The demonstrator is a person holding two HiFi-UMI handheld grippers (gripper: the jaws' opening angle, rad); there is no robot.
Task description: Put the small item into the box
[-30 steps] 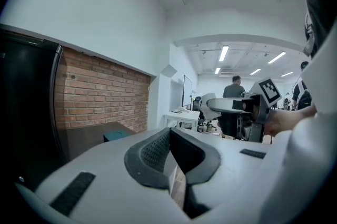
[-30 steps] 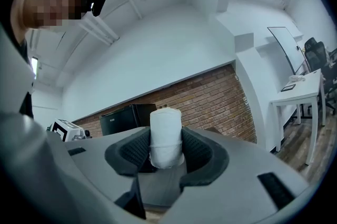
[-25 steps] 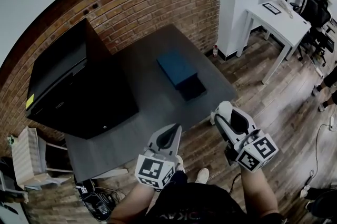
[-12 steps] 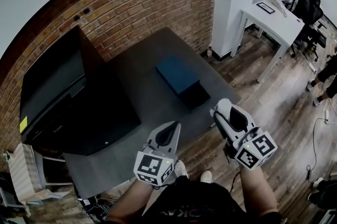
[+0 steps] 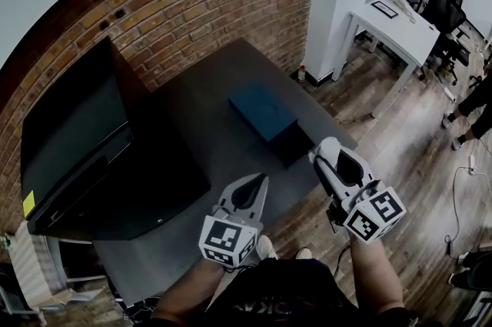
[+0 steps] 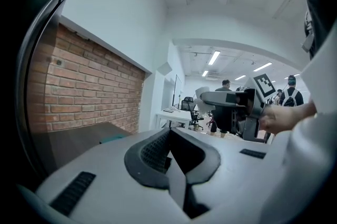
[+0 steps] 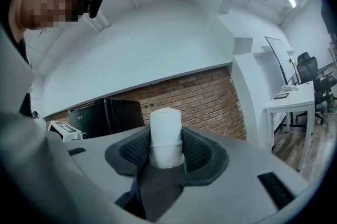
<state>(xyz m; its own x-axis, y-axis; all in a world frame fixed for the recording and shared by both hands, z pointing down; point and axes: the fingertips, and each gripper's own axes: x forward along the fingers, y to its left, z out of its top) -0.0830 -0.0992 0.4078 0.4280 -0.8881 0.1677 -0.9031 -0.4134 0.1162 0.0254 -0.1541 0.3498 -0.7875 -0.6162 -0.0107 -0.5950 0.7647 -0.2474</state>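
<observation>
A blue box [image 5: 261,111] lies on the dark grey table [image 5: 207,87], with a darker open part [image 5: 290,145] at its near end. My right gripper [image 5: 327,160] hovers just off the table's near right edge, close to that dark end. It is shut on a small white roll [image 7: 166,136], which stands upright between the pads [image 7: 196,149]. My left gripper [image 5: 254,183] is over the table's front edge, left of the box. Its jaws meet with nothing between them [image 6: 169,138]. A sliver of the box [image 6: 113,138] shows in the left gripper view.
A big black case [image 5: 84,141] fills the table's left side against the brick wall [image 5: 215,2]. A white desk [image 5: 392,18] and office chairs stand at the right on the wooden floor. People [image 6: 226,107] stand in the room beyond.
The head view has drifted, so the table and box sit slightly nearer the grippers. The right gripper is a little lower in view. Neither grip has changed.
</observation>
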